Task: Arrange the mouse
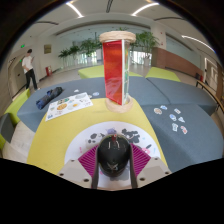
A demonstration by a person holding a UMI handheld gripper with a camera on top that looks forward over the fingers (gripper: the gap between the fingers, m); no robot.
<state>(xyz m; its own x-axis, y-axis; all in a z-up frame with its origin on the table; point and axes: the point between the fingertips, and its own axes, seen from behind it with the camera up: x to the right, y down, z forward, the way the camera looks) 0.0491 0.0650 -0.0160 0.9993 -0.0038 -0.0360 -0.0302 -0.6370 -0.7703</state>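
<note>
A black computer mouse (113, 154) sits between my gripper's two fingers, with its cable end pointing away from me. The magenta pads (88, 160) press on its left and right sides. My gripper (113, 163) is shut on the mouse and holds it over a white mat (70, 146) with small dark marks, which lies on a yellow table top (50, 135).
A tall clear box with red contents (116, 68) stands upright beyond the fingers. A printed sheet (68, 104) and a dark blue bag (48, 97) lie to the left. Small cards (176, 118) are scattered to the right. A person (30, 68) stands far back on the left.
</note>
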